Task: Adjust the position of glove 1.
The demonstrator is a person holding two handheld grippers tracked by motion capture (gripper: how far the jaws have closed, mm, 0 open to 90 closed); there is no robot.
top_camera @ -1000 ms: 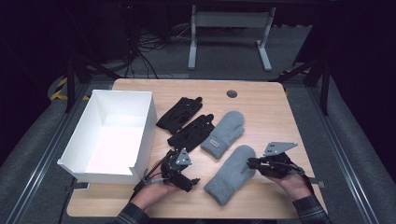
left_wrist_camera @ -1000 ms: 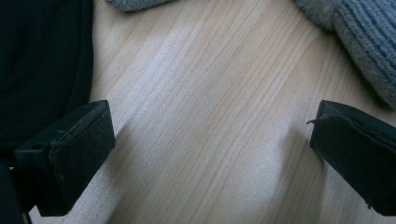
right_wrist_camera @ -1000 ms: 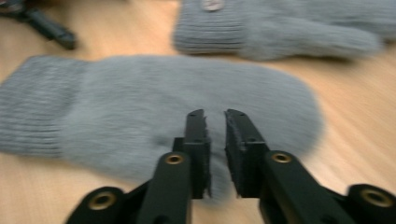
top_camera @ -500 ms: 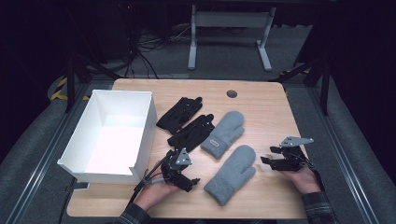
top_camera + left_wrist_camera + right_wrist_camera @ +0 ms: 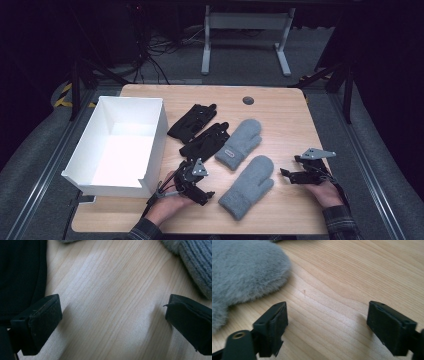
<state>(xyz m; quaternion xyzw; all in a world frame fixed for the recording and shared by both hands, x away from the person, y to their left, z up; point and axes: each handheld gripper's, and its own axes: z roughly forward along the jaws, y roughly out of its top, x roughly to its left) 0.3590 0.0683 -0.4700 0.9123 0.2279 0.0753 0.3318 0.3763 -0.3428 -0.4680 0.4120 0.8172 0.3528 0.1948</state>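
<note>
Two grey mittens (image 5: 247,186) lie on the desk (image 5: 280,105) beside the black gloves (image 5: 204,140), and my right hand-held gripper (image 5: 289,173) (jaws just opened, nothing between them) has let the nearer one go, while my left hand-held gripper (image 5: 200,190) waits open.

On the desk (image 5: 280,107), the box (image 5: 120,145) sat left, gloves (image 5: 200,131) in the middle, mittens (image 5: 245,165) to their right.
</note>
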